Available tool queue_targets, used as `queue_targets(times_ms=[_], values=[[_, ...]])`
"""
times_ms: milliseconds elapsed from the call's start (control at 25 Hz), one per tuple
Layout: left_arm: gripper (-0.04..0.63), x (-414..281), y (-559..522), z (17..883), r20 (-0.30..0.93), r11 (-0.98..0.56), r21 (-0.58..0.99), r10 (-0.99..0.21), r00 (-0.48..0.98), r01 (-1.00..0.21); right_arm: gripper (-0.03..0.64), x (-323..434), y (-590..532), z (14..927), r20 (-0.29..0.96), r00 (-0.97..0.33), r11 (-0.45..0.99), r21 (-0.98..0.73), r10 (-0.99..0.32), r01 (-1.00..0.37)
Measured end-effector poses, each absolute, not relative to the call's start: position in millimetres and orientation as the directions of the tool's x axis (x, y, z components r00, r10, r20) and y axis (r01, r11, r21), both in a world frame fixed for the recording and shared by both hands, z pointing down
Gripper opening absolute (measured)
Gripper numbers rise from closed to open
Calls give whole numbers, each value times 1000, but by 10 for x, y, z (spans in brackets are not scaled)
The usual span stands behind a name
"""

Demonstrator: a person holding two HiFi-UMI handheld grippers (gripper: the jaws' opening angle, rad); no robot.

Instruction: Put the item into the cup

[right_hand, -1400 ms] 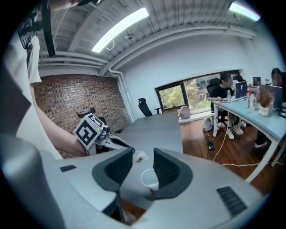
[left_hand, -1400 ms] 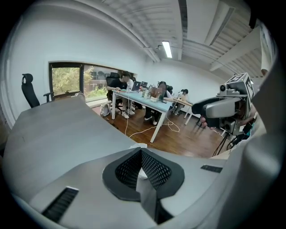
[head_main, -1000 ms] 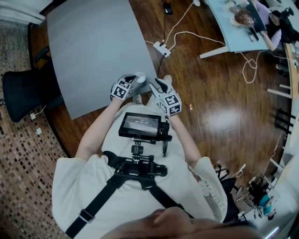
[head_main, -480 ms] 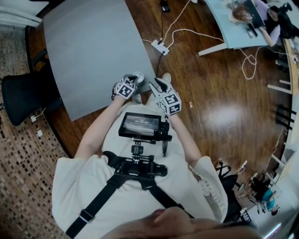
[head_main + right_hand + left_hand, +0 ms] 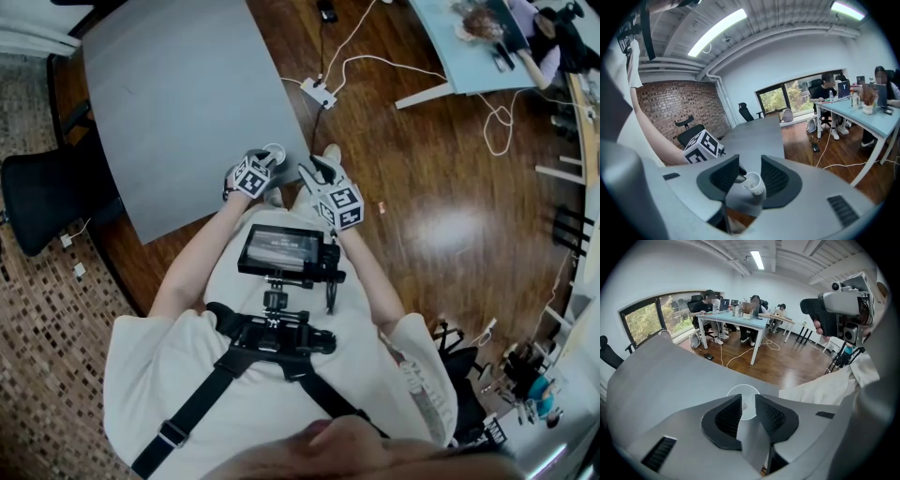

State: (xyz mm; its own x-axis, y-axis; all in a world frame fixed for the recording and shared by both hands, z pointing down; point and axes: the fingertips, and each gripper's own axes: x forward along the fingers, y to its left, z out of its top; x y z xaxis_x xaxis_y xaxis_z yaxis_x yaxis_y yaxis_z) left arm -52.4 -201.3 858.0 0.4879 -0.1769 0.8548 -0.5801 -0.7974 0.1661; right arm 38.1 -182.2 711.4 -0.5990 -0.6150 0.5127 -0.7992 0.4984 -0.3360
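Head view: the grey worktop (image 5: 178,103) fills the upper left of the frame. A small white cup (image 5: 274,150) stands upright at its near corner, close to the edge, just left of the frame's centre. The left gripper (image 5: 267,161) hangs right over the cup. The right gripper (image 5: 312,171) sits a little to the right of it, off the worktop's edge and apart from the cup.

Left gripper view: this gripper (image 5: 748,397) looks steeply down into the cup (image 5: 740,388), whose round rim shows in the gap at lower centre. Its jaws have just been opening and now stand apart, with nothing pinched between them. A small pale item (image 5: 746,406) seems to lie on the cup's bottom, though it is too faint to name.

Right gripper view: the right gripper (image 5: 750,159) is open and empty. The cup (image 5: 758,190) shows beyond its jaws at lower centre, touched by neither pad, with the left gripper (image 5: 738,178) just beside its rim.

Judging by its look, the item is tiny and light, so it likely dropped freely and needs only a fingertip pinch if retaken. The cup seems thin-walled and easy to tip, and being near the corner it could be knocked off. Any hold on it should be gentle, across the wall below the rim.
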Motion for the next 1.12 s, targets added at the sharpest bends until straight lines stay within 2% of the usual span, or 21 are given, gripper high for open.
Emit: queue_targets(times_ms=[360,600,840,1000,1120], values=[[104,-559,-1997,8479,834,-776,156,-228,502,-611,156,420,-1740,7182,528,-600,491,-348,-601,-799],[104,-726,-1999,8228,783,-735,157,-314,537,-659,156,385,-1751,6999,502,-595,505,-319,-628,-802],[104,-1007,-1847,7854,701,-668,215,-403,589,-712,156,410,-1684,6940,497,-567,485,-296,-657,-823],[103,-1233,-1824,7455,581,-577,311,-514,632,-755,156,426,-1644,6844,485,-553,480,-278,-678,-832],[103,-1412,-1758,7256,535,-535,337,-567,626,-774,156,426,-1595,6777,468,-549,481,-268,-692,-835]])
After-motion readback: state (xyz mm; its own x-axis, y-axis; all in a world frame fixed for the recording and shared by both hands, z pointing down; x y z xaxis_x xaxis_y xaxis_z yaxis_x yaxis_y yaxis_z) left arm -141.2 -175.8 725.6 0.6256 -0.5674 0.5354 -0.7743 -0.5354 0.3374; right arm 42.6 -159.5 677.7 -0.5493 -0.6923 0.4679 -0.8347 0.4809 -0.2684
